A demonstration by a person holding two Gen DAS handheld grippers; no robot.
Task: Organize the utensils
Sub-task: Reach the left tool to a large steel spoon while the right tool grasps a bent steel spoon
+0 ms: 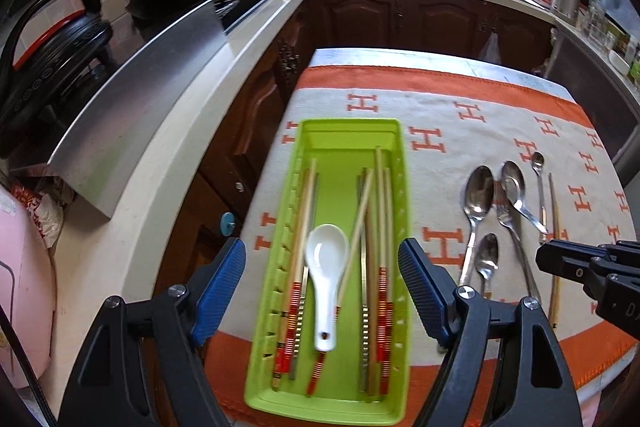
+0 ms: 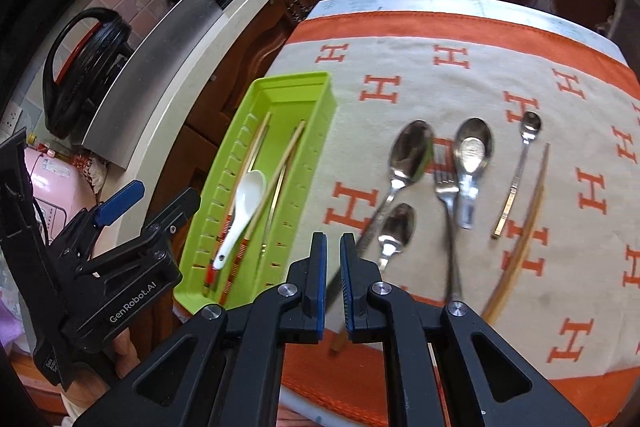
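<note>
A lime green tray point(image 1: 348, 131) point(image 2: 320, 95) lies on the patterned cloth and holds several chopsticks and a white ceramic spoon point(image 1: 326, 267) point(image 2: 244, 203). My left gripper point(image 1: 322, 291) point(image 2: 132, 203) is open and empty above the tray's near end. To the right on the cloth lie a large metal spoon point(image 1: 478, 195) point(image 2: 412, 151), a small spoon point(image 2: 396, 231), a fork point(image 2: 446, 183), a ladle-type spoon point(image 2: 472, 151), a teaspoon point(image 2: 530, 127) and a loose chopstick point(image 2: 528, 215). My right gripper point(image 2: 333, 267) is nearly closed around the large spoon's handle point(image 2: 370, 227).
The cloth point(image 1: 500, 115) covers a small table with its left edge beside dark wood cabinets point(image 1: 256, 107). A white counter point(image 1: 180, 147) runs along the left with a steel board, a black cooker point(image 1: 52, 67) and a pink appliance point(image 1: 24, 287). A sink is at the back.
</note>
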